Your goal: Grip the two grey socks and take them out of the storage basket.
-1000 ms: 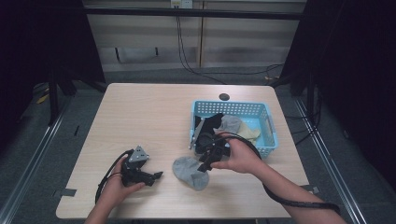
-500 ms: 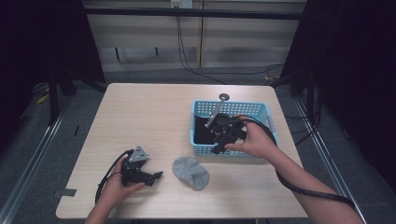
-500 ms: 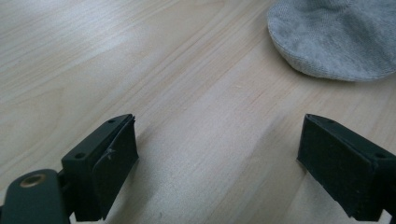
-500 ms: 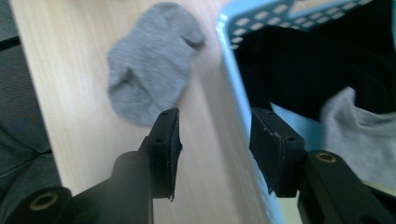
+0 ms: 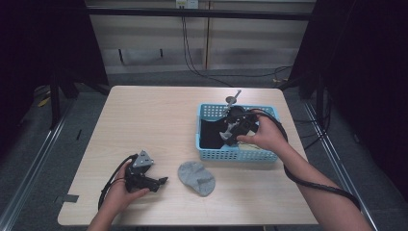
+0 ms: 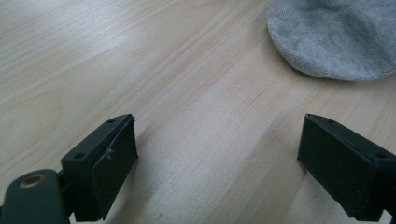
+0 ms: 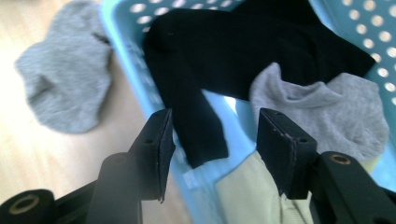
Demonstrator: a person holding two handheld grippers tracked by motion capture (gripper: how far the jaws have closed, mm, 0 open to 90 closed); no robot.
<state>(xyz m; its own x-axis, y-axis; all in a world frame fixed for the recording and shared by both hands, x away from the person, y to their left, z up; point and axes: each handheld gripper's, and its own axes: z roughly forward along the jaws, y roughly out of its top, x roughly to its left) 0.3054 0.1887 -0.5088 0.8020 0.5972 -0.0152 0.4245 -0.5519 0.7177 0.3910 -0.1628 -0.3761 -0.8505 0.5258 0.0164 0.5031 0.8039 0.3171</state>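
A light blue basket [image 5: 211, 153] stands right of the table's middle, and its perforated rim [image 7: 126, 32] shows in the right gripper view. In it lie a black sock [image 7: 224, 60], a grey sock [image 7: 327, 112] and a pale yellow cloth [image 7: 247, 196]. My right gripper [image 7: 215, 135] hovers open just above the black sock's end, and from above the right gripper [image 5: 225, 137] sits inside the basket. Another grey sock [image 5: 196, 178] lies on the table in front of the basket. My left gripper [image 5: 161, 181] rests low on the table left of that sock [image 6: 341, 37], its jaws wide open and bare.
The wooden table [image 5: 144, 120] has free room across its left and far parts. A small dark knob on a stem [image 5: 232, 99] stands just behind the basket. Cables trail from both grippers toward the table's front edge.
My right gripper moved from beside the grey sock on the table back over the basket and then down toward the black sock. The left gripper stayed still.
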